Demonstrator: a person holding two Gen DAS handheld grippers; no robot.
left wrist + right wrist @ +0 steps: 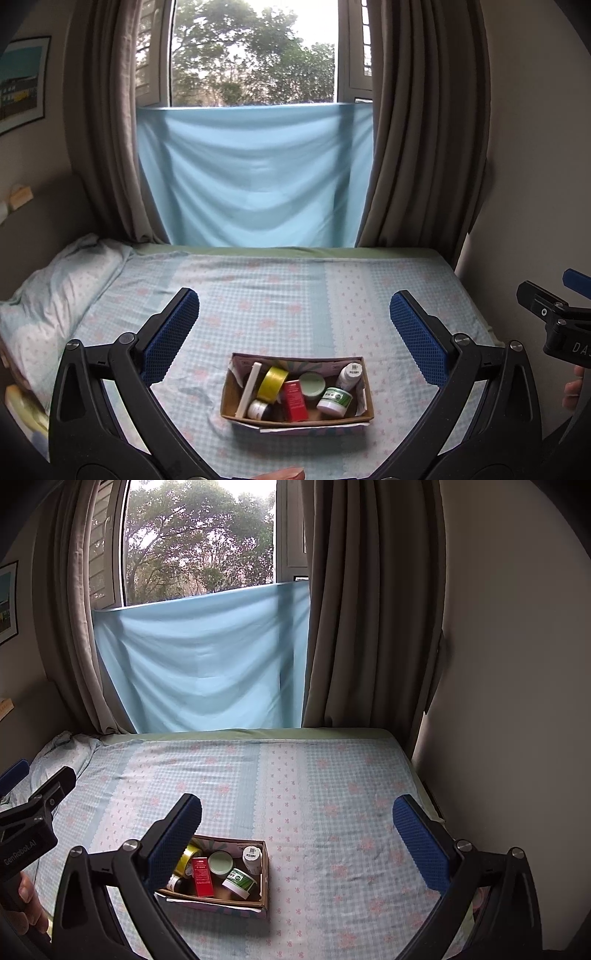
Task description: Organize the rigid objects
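A cardboard box sits on the bed near the front edge; it also shows in the right wrist view. It holds a yellow tape roll, a red box, a pale green lidded jar, a white-and-green jar, a white bottle, a white stick and a dark jar. My left gripper is open and empty above the box. My right gripper is open and empty, right of the box.
The bed has a blue checked sheet with pink flowers. A pillow lies at the left. Grey curtains and a blue cloth hang at the window behind. A wall borders the bed's right side.
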